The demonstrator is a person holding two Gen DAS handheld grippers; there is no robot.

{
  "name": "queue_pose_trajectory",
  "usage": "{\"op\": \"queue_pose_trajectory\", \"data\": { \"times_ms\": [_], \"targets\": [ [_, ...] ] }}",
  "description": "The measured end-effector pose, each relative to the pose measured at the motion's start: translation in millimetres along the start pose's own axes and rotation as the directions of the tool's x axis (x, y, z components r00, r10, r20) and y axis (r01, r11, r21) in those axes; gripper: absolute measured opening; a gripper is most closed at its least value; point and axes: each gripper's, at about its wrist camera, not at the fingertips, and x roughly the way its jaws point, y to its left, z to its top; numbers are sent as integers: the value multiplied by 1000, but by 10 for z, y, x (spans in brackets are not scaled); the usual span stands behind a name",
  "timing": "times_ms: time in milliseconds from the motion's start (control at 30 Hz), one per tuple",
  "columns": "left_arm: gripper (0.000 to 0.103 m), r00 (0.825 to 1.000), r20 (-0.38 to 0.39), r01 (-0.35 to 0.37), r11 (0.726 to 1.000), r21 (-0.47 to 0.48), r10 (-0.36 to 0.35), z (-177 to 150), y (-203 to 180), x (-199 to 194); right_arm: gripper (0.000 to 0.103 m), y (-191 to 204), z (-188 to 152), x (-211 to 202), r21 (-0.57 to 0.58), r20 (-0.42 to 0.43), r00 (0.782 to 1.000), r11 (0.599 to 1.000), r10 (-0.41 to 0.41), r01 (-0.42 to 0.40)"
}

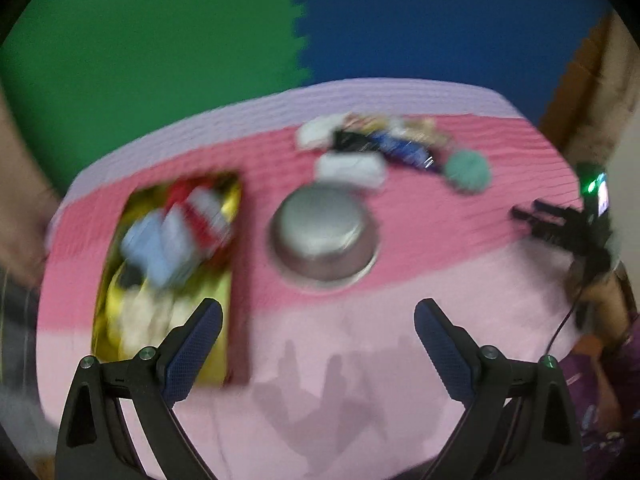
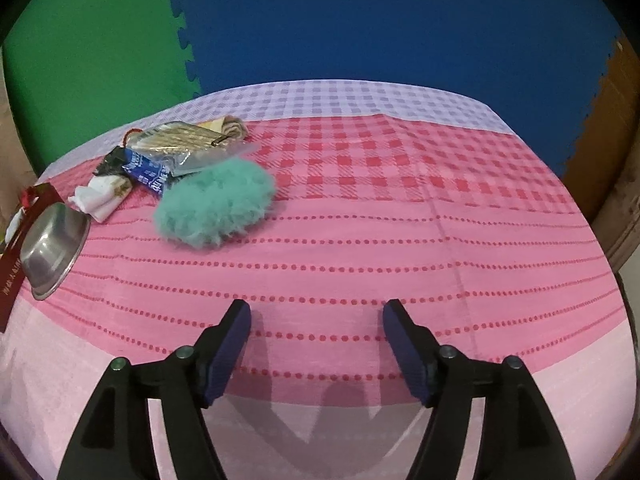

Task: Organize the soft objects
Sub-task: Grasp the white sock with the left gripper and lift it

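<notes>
On the pink cloth-covered worktop (image 2: 360,248), a fluffy teal puff (image 2: 214,208) lies just beside a heap of packets and folded cloths (image 2: 168,152), near an upturned steel bowl (image 2: 54,246). A gold tray (image 1: 160,280) left of the bowl holds more soft things. Both the left gripper (image 1: 318,344) and right gripper (image 2: 316,346) hover with fingers spread, grasping nothing.

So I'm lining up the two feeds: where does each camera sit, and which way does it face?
Left wrist: on the left gripper, tilted down at the gold tray and steel bowl; its open fingers and the right gripper show.
Right wrist: on the right gripper, facing the pink cloth; open fingers show.
Shared: bowl, teal puff, packet pile.
</notes>
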Motion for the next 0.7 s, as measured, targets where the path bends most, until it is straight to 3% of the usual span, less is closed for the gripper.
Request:
{"op": "queue_pose_trajectory", "data": {
  "times_ms": [100, 300, 433, 700],
  "targets": [
    [98, 996, -26, 84, 995, 52, -83, 504, -120, 289, 72, -21, -7, 0, 11, 6, 1000, 1000, 17, -17],
    [98, 981, -148, 140, 984, 110, -124, 1144, -246, 1056, 72, -40, -22, -33, 27, 22, 998, 997, 66, -67],
    [98, 966, -213, 172, 979, 112, -145, 1256, -263, 1394, 72, -21, -27, -40, 19, 26, 995, 995, 93, -94],
    [98, 950, -299, 136, 980, 142, -89, 1308, -309, 1901, 72, -24, -31, -39, 23, 28, 990, 990, 140, -141]
  ]
}}
